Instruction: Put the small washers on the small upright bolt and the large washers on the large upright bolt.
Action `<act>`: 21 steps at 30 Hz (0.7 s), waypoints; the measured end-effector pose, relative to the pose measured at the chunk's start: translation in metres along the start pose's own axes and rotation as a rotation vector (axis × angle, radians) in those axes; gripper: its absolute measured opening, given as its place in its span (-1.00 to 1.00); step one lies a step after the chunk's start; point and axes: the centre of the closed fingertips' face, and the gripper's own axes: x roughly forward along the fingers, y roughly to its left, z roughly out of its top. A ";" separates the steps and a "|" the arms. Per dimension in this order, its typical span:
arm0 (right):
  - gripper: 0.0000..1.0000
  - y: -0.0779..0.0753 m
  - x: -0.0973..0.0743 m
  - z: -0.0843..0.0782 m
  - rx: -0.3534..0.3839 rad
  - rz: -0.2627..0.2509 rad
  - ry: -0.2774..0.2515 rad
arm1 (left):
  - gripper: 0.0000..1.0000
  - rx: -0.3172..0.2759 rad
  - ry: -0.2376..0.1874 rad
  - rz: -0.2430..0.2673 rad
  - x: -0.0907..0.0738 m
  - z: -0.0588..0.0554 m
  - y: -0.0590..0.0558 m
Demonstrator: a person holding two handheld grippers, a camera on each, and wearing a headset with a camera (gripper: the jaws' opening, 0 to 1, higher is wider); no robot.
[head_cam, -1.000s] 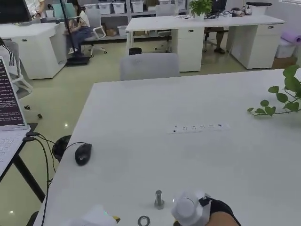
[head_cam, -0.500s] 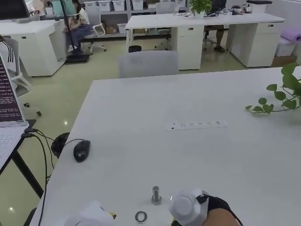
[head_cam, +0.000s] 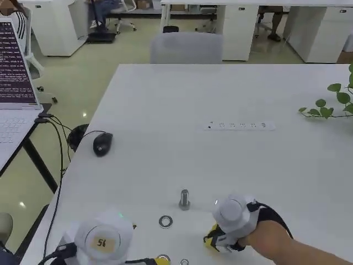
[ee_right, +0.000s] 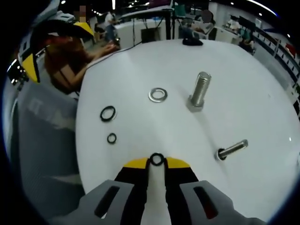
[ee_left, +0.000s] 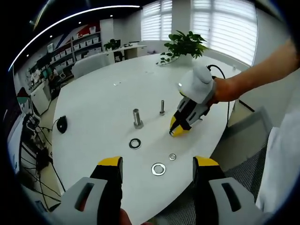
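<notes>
The large upright bolt (head_cam: 184, 200) (ee_left: 137, 118) (ee_right: 199, 91) stands near the table's front edge, and the small upright bolt (ee_left: 162, 107) (ee_right: 232, 150) is beside it. One large washer (head_cam: 165, 222) (ee_left: 135, 143) (ee_right: 158, 94) lies flat close to the large bolt. Another large washer (ee_left: 158, 168) (ee_right: 108, 113) and a small washer (ee_left: 172, 156) (ee_right: 111, 138) lie nearer the edge. My right gripper (ee_right: 157, 161) (ee_left: 174, 132) (head_cam: 212, 242) is shut on a small washer (ee_right: 157, 159), tips down at the table. My left gripper (ee_left: 158, 163) (head_cam: 102, 243) hangs open over the front edge.
A black mouse (head_cam: 102, 143) lies at the table's left side. A white power strip (head_cam: 237, 126) sits mid-table, with a leafy plant (head_cam: 331, 105) at the right. A laptop (head_cam: 14, 72) stands on a side desk to the left. A grey chair (head_cam: 187, 47) is at the far edge.
The head camera has tipped down, so the whole scene has slid upward and more of both grippers shows. Neither gripper has clearly moved relative to the bolt.
</notes>
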 end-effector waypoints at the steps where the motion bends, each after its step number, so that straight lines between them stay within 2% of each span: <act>1: -0.73 -0.002 -0.001 -0.001 0.004 -0.002 0.000 | 0.20 -0.006 -0.001 0.003 0.000 -0.001 0.000; 5: -0.73 -0.005 -0.002 -0.005 -0.004 -0.001 0.011 | 0.20 -0.027 -0.002 0.014 -0.003 -0.005 0.000; 10: -0.72 -0.003 -0.002 -0.009 -0.034 0.029 0.033 | 0.20 -0.038 0.003 0.022 -0.004 -0.009 -0.001; 12: -0.72 -0.004 -0.003 -0.011 -0.100 0.038 0.065 | 0.20 -0.041 0.004 0.025 -0.004 -0.010 0.000; 14: -0.70 -0.003 -0.002 -0.011 -0.144 0.047 0.077 | 0.20 -0.042 0.002 0.028 -0.004 -0.009 0.000; 21: -0.67 -0.003 0.000 -0.011 -0.211 0.070 0.102 | 0.20 -0.047 -0.007 0.038 -0.003 -0.004 -0.001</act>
